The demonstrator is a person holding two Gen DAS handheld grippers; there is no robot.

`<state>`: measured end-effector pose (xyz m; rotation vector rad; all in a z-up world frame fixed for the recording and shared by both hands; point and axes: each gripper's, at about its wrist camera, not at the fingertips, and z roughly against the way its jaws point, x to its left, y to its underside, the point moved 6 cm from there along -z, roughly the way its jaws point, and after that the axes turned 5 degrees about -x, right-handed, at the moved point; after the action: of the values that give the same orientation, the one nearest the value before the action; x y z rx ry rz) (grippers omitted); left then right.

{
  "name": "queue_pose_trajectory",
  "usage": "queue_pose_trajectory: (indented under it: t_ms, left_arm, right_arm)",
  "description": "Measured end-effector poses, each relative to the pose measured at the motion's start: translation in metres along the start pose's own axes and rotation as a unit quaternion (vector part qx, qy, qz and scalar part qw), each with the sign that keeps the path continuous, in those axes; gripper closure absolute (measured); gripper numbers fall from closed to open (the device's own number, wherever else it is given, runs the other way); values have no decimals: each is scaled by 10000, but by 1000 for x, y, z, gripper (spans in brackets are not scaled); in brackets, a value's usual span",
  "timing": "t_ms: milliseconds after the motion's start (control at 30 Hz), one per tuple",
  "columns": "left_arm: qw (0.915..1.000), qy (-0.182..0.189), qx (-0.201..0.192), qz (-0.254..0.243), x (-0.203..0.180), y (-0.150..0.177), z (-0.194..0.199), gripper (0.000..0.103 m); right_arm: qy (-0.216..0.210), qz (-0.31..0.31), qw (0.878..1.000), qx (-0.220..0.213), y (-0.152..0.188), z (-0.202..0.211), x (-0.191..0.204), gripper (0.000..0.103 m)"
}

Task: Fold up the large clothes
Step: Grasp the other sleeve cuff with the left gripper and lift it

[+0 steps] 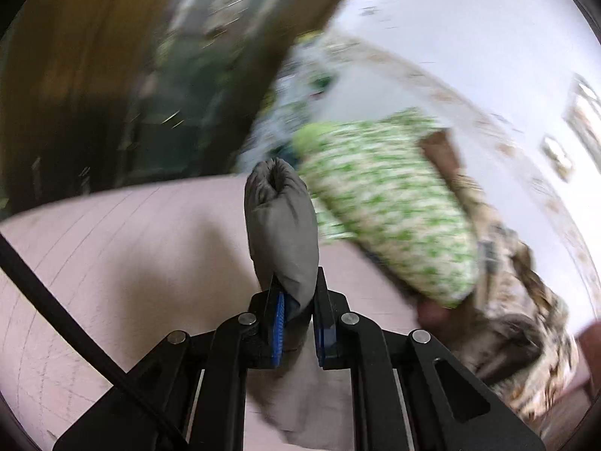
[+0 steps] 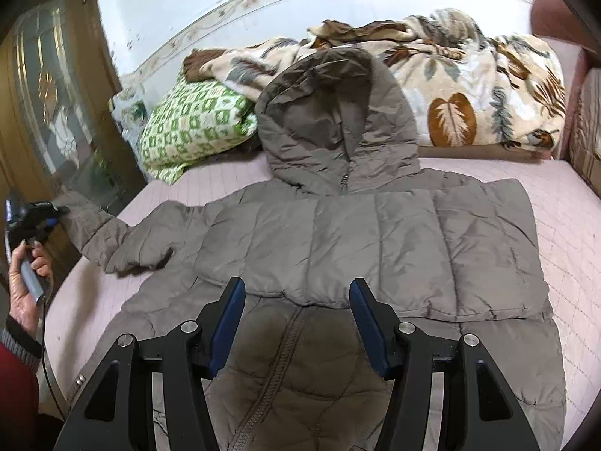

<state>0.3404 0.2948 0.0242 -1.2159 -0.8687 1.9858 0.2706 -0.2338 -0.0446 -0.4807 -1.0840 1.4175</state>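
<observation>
Early stage: puffer jacket [image 2: 338, 248] flat on the bed [image 2: 563, 203], right sleeve folded in. Left gripper [image 1: 296, 319] clamps the sleeve cuff [image 1: 280, 221] at 9 o'clock; right gripper [image 2: 296, 323] is apart, holding nothing.

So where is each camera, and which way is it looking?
Left wrist: rides the left gripper, looking along its fingers at the pinched sleeve, with the pillow behind.
Right wrist: rides the right gripper, open above the coat on the bed; the left hand shows at the side.
Both see: sleeve, pillow, bed.
</observation>
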Motion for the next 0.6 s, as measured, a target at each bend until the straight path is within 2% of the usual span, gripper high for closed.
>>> queue_pose_trajectory:
  t_ms: [67,167,267,333,367,467,600]
  left_arm:
    - [9982,504,-33,-312,-48,5,17,91]
    - [9891,1162,-20,-905,-120,27,42,91]
    - [9729,1736,214,-1510,-186,68,60,90]
    - [9580,2118,530,-1858,-225,108,67,90]
    - [9480,2276,724,-2105,-244,134,69,90]
    - [9277,2370,1157,-2644,-275,203,65,90]
    - [9079,2129,1929,-3052,-286,283,39,90]
  right_arm:
    - [26,-109,9999,-41,-2,3,-6,41]
    - [90,-235,9996,-123,-6,7,-15,41]
    - [152,-430,9987,-236,-11,12,-26,41]
    - [166,-632,9974,-292,-14,16,-36,41]
    - [174,-724,9967,-314,-14,17,-41,41]
    - [251,-1013,9939,-358,-16,20,-56,41]
    - [321,-1415,9886,-394,-16,25,-77,41]
